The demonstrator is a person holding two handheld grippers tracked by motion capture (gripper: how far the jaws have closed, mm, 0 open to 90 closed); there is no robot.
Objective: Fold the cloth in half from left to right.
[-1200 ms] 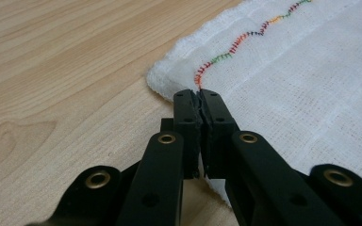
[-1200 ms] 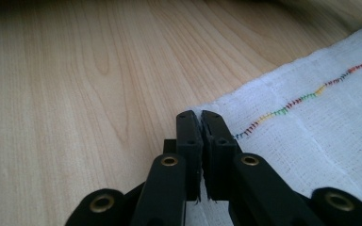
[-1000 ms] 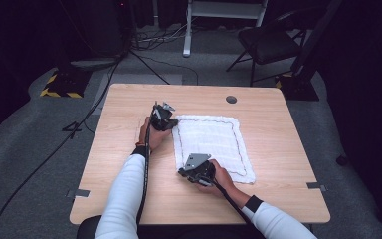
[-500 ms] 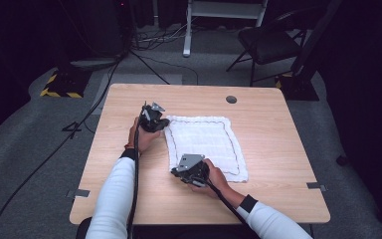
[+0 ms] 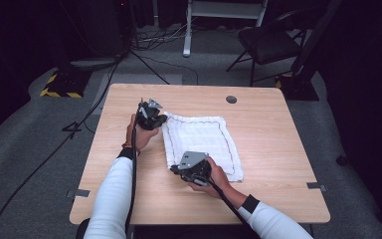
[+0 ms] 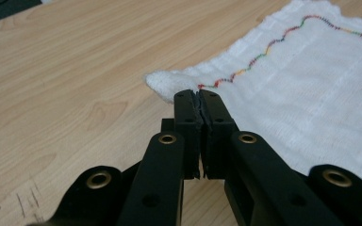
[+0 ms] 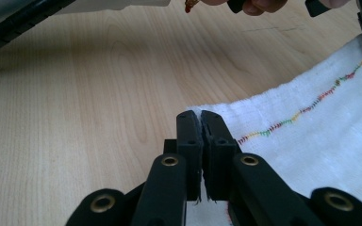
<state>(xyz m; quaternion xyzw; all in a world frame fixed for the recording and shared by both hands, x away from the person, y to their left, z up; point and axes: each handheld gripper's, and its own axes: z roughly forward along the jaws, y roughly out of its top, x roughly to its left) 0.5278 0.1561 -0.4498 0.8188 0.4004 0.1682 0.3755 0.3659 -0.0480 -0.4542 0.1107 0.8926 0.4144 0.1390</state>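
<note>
Left tool point(image 5: 160, 118) at the far left corner of the white cloth point(image 5: 204, 144), jaws clenched on that corner, cloth edge pinched between the pads, as seen in the left gripper view point(image 6: 199, 101). Cloth lying flat on the tabletop point(image 5: 278, 149), spreading to the right of both tools, long axis running from far to near. Right tool point(image 5: 175, 170) at the near left corner, jaws also clamped on the cloth edge point(image 7: 199, 117). Both grips along the same left edge, one hand per corner, neither nearer than the other. Probably a fold: left edge to be lifted and carried rightward over the free right edge. Tension to be kept equal.
</note>
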